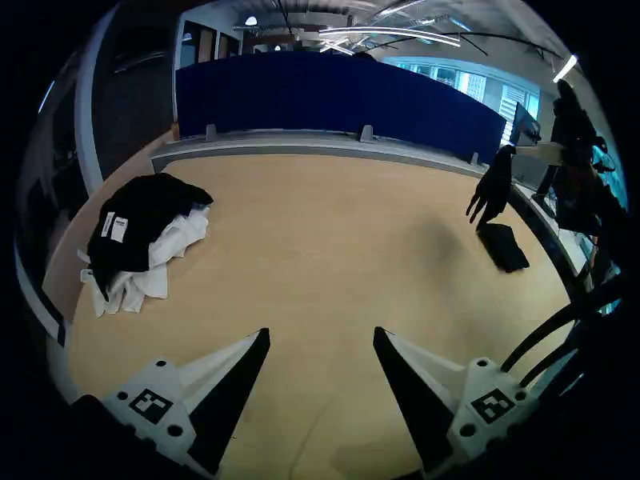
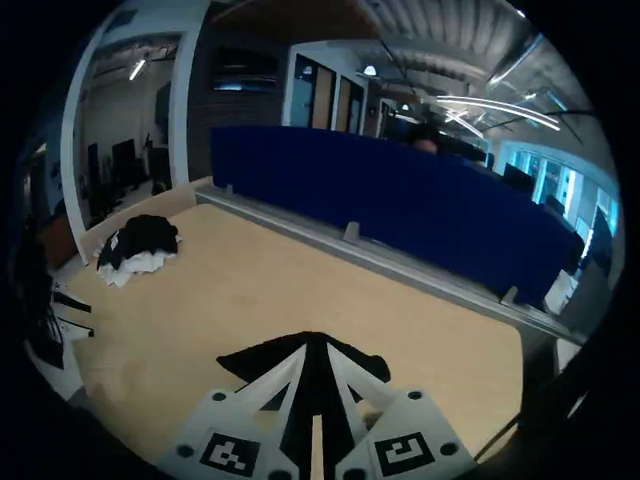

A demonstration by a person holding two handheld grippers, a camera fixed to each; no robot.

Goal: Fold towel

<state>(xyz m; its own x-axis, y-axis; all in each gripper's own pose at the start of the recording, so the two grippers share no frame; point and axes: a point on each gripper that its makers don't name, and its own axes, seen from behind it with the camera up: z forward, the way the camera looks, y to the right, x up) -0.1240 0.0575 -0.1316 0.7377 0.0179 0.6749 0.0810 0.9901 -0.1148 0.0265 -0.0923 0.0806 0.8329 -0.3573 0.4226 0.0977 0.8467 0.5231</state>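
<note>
No wording is legible anywhere; two white tags (image 1: pixel 114 227) on the crumpled black cloth (image 1: pixel 148 210) are too small to read.

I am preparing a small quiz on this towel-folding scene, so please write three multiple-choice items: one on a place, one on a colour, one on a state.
1. In the left gripper view, where on the table does the pile of cloths lie?
A. at its left side
B. in its centre
C. at its near edge

2. What colour is the partition behind the table?
A. red
B. blue
C. white

3. In what state is the left gripper?
A. shut on a cloth
B. shut, empty
C. open, empty

Answers:
1 A, the pile sits by the table's left edge.
2 B, the partition is dark blue.
3 C, its jaws stand apart over bare wood.
</note>
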